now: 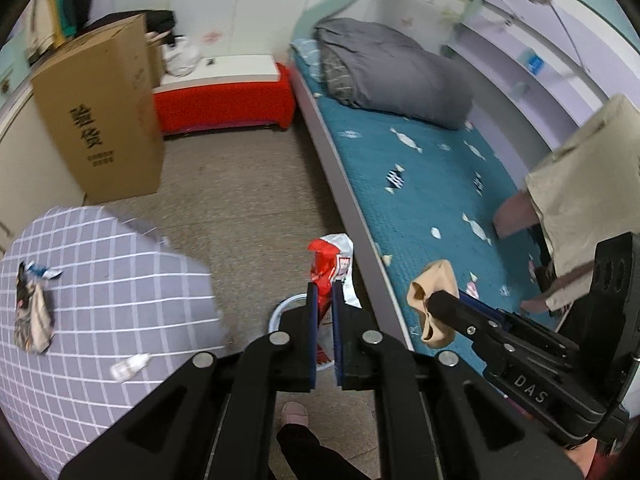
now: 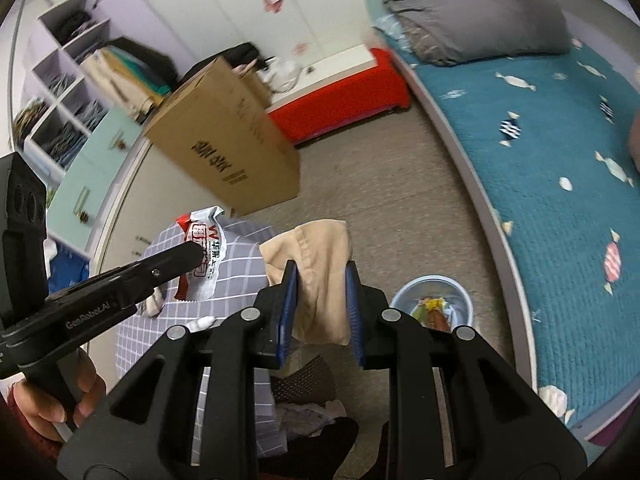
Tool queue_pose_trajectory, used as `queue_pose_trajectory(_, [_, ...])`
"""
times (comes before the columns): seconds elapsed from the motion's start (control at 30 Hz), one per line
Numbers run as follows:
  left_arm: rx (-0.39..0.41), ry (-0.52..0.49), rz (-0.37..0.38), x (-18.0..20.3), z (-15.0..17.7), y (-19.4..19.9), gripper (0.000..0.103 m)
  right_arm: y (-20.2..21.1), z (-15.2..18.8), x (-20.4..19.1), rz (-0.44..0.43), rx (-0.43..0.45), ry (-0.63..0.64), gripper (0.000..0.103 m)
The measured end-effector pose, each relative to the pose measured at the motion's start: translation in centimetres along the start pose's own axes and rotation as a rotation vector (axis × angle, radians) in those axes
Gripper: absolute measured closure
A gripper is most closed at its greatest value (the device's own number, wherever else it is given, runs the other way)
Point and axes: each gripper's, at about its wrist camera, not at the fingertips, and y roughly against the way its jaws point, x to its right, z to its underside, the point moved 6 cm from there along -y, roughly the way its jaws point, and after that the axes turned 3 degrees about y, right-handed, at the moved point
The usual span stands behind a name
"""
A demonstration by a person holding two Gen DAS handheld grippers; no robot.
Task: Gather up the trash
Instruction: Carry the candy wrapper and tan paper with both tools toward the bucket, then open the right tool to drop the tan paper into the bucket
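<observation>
Left wrist view: left gripper (image 1: 325,294) is clamping a red-and-white wrapper (image 1: 334,264), hanging above the pale blue bin (image 2: 434,305). Right gripper (image 2: 321,280) is gripping a beige cloth scrap (image 2: 316,256), hovering just left of that bin, near the checked table (image 1: 100,280).

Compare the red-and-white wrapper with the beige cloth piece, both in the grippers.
The red-and-white wrapper is glossy, printed packaging; the beige cloth piece is plain, matte fabric. The wrapper sits in the left gripper, whose jaws are nearly together; the cloth hangs in the right gripper, whose jaws stand wider. Both are held clear of any surface.
</observation>
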Motion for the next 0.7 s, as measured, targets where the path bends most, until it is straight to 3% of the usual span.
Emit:
queue_pose_trajectory(0.23, [-0.019,-0.057,0.009,3.4,0.0,-1.4,0.097,1.1,-0.7,2.9,-0.008,0.04,-0.056,0.077])
queue_pose_trajectory(0.27, [-0.022,-0.061,0.007,3.6,0.0,-1.6,0.097,1.0,-0.8,3.2,-0.009,0.044,-0.062,0.073])
queue_pose_trajectory(0.3, [-0.025,-0.064,0.005,3.7,0.0,-1.7,0.097,0.8,-0.9,3.6,-0.005,0.046,-0.068,0.057])
queue_pose_trajectory(0.33, [-0.029,-0.067,0.002,3.9,0.0,-1.9,0.097,0.8,-1.0,4.1,-0.004,0.048,-0.074,0.05])
queue_pose_trajectory(0.7, [-0.056,-0.08,-0.01,4.7,0.2,-3.0,0.097,0.9,-1.2,5.2,-0.003,0.051,-0.081,0.05])
